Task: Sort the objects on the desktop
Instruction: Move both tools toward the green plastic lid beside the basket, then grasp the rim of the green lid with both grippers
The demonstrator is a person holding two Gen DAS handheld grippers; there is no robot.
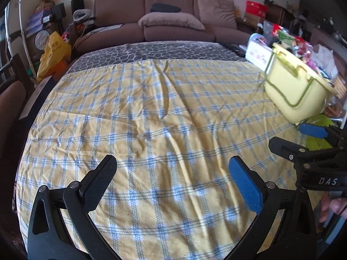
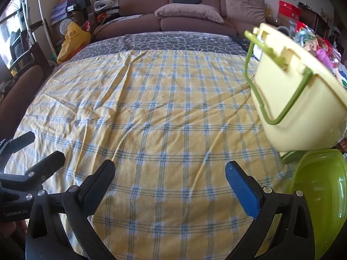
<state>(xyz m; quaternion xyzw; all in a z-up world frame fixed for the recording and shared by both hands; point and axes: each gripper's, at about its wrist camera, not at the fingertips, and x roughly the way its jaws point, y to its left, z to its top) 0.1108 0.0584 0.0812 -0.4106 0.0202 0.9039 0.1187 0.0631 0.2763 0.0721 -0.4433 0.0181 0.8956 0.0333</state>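
Checked tablecloth (image 2: 151, 108): yellow basket (image 2: 288, 99) contents hidden; both hand-held grippers (image 1: 172, 169) (image 2: 170, 173) wide open, empty.

Brown sofa (image 1: 164, 13), pillow (image 1: 171, 20), yellow bag (image 1: 54, 52).

Tablecloth (image 2: 151, 108) lying across the table at frame centre, box (image 2: 299, 99) sitting on its right edge, lid (image 2: 321, 190) lying just before the box at lower right, sofa (image 2: 195, 4) standing behind along the top.

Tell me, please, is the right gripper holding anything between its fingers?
No, the right gripper is open over the checked tablecloth with nothing between its fingers.
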